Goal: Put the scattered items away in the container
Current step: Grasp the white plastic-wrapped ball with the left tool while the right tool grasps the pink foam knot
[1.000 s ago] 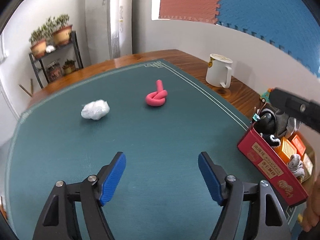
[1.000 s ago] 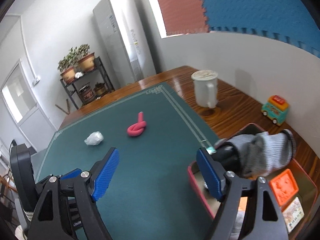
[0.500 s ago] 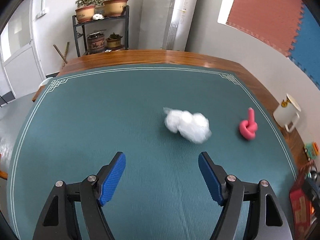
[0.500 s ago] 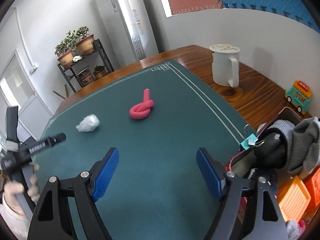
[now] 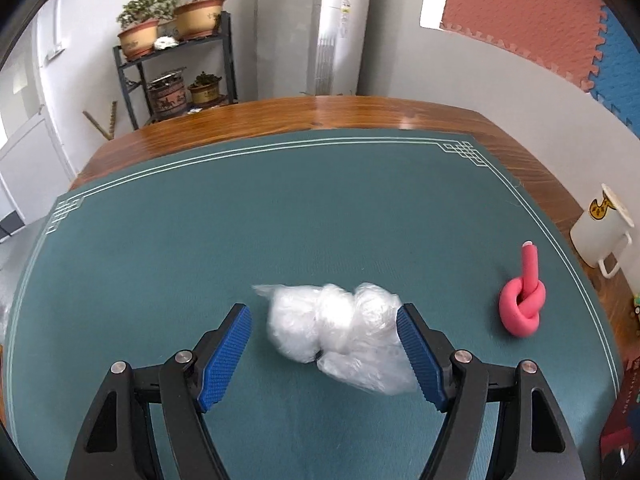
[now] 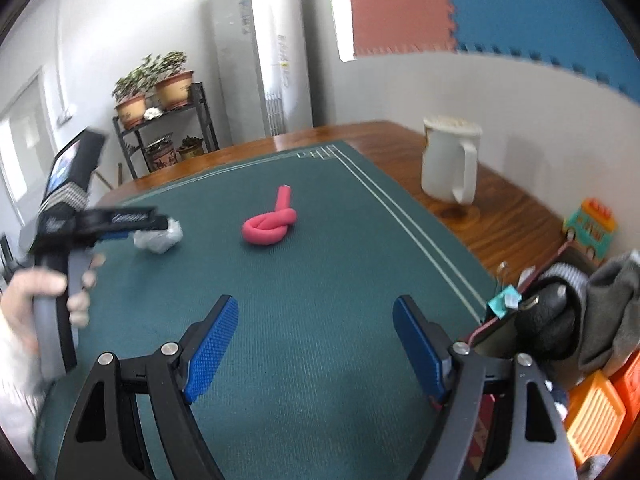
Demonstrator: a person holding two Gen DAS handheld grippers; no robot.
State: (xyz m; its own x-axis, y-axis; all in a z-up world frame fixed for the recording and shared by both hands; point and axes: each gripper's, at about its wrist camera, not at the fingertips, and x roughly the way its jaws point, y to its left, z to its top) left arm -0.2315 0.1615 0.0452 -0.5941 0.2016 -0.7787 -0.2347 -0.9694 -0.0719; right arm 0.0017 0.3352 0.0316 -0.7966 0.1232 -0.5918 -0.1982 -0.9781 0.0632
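Observation:
A crumpled clear plastic bag (image 5: 340,330) lies on the green mat between the open jaws of my left gripper (image 5: 324,354); the right pad touches or nearly touches it. A pink knotted foam tube (image 5: 522,304) lies to its right. In the right wrist view the bag (image 6: 160,238) sits under the left gripper (image 6: 116,226), and the pink tube (image 6: 270,228) is mid-mat. My right gripper (image 6: 314,354) is open and empty over the mat, left of the red container (image 6: 492,326), which holds a grey sock (image 6: 612,304), black items and orange pieces.
A white mug (image 6: 450,162) stands on the wooden table (image 6: 516,216) beyond the mat's right edge. A small toy bus (image 6: 590,226) sits near the wall behind the container. A plant shelf (image 5: 176,68) stands past the table's far end.
My left gripper swung away from the container and moved in over the plastic bag, which now sits between its jaws. My right gripper backed off from the container over the mat.

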